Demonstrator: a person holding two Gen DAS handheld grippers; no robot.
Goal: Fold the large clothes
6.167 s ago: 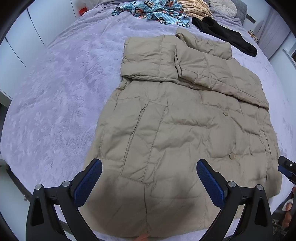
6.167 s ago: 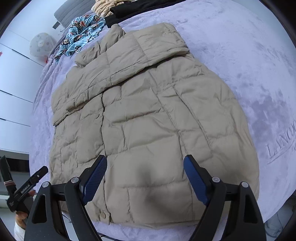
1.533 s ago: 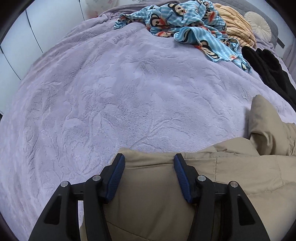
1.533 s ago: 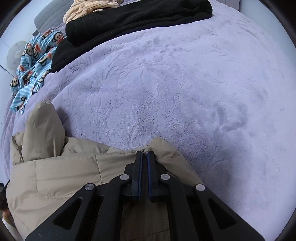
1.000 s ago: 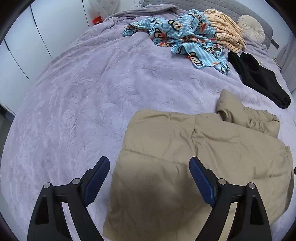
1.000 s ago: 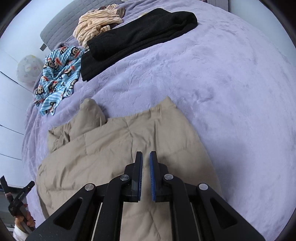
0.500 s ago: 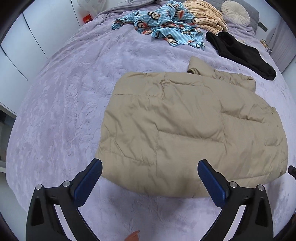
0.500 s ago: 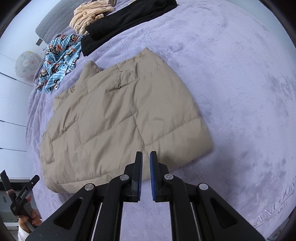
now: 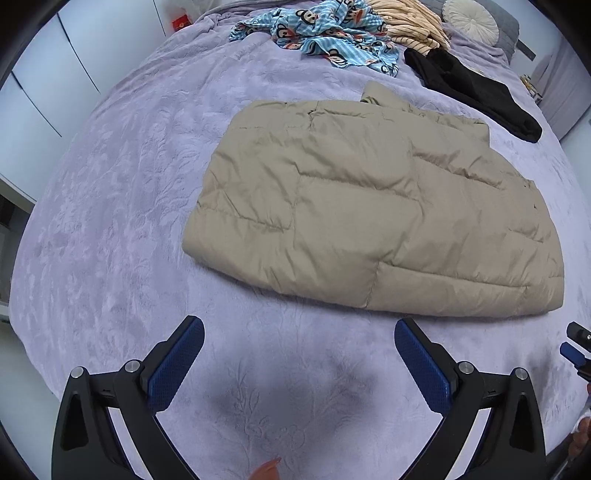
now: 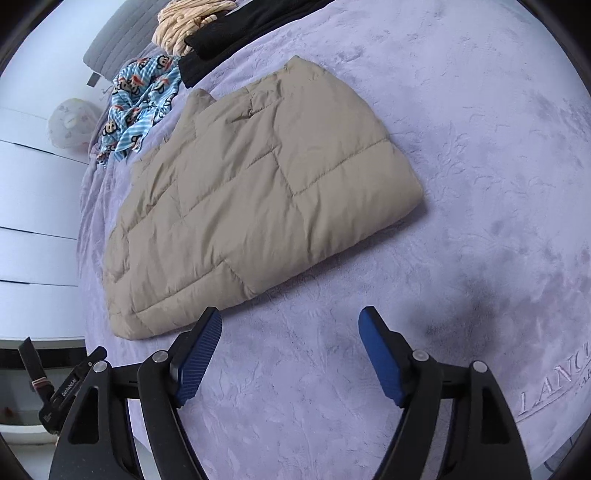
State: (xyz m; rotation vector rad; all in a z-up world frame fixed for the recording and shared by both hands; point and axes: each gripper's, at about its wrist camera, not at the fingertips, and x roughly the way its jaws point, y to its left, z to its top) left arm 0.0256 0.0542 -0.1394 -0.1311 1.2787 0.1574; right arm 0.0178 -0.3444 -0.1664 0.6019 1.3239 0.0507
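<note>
Covering nearly all of both views, a lilac bedspread [image 9: 110, 206] runs off the edges, its far corners cut by the round lens. On it lies the beige padded jacket [image 9: 369, 221], folded over into a broad slab, in the middle of the bed and well apart from both claws. Its collar end pokes out at the far side, and what lies under the top layer is hidden. Beyond it sit a black garment [image 9: 476, 88], a blue monkey-print cloth [image 9: 325, 33] and a striped yellow garment [image 9: 410, 22], all partly cropped. Only the right wrist view shows stitched lettering [image 10: 554, 384] on the bedspread, cut short by the frame. It also catches the left gripper [image 10: 66, 387] low at the left, too edge-on to read there. The left wrist view shows the left gripper [image 9: 299, 358] spread wide over bare bedspread, and a sliver of the right gripper [image 9: 576, 350]. The right gripper [image 10: 291, 350] has jaws opening, nothing between them.
</note>
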